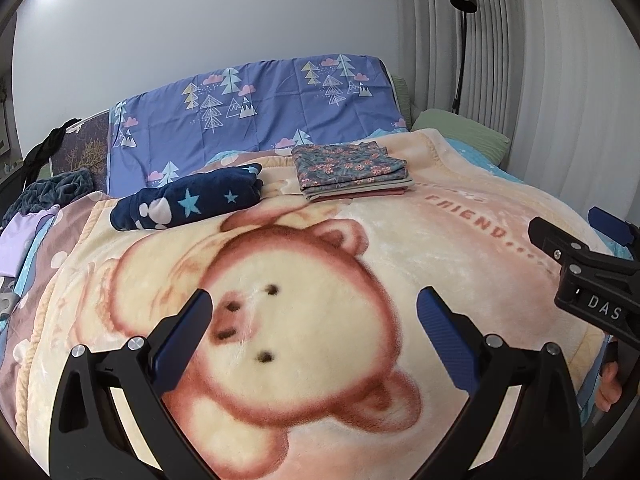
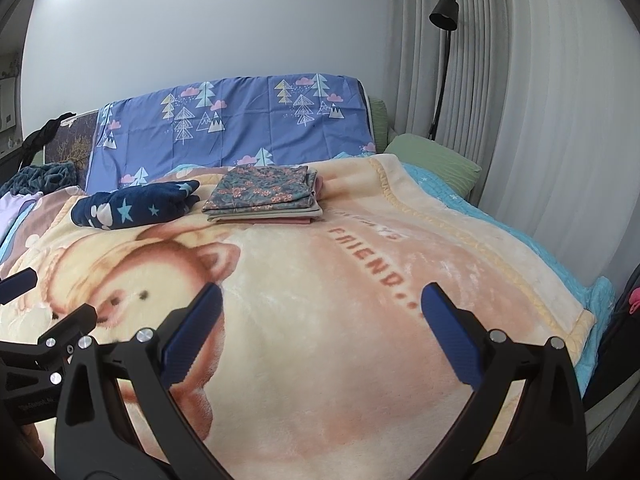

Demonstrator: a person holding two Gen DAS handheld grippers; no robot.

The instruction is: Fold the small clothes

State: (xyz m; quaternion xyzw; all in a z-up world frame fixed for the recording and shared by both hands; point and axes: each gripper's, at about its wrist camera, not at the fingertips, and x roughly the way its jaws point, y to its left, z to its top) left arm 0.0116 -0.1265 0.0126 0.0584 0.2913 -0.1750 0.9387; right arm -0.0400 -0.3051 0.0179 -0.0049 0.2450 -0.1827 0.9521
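A neat stack of folded clothes (image 1: 350,170) (image 2: 266,194), a floral piece on top, lies at the far side of the bear-print blanket (image 1: 420,240) (image 2: 360,360). Left of the stack lies a rumpled navy fleece garment with stars (image 1: 188,202) (image 2: 134,204). My left gripper (image 1: 314,312) hovers open over the bear's face, nothing between its blue pads. My right gripper (image 2: 322,306) is open too, above the blanket's plain part, and empty. The right gripper's black body also shows at the right edge of the left wrist view (image 1: 588,264); the left gripper's fingers show at the left edge of the right wrist view (image 2: 52,312).
A purple tree-print sheet (image 1: 256,108) (image 2: 236,120) covers the headboard. A green pillow (image 1: 460,128) (image 2: 432,160) and a black floor lamp (image 1: 464,40) (image 2: 442,60) stand by the curtains at the right. More clothes, lilac and dark teal (image 1: 44,200), are piled at the bed's left edge.
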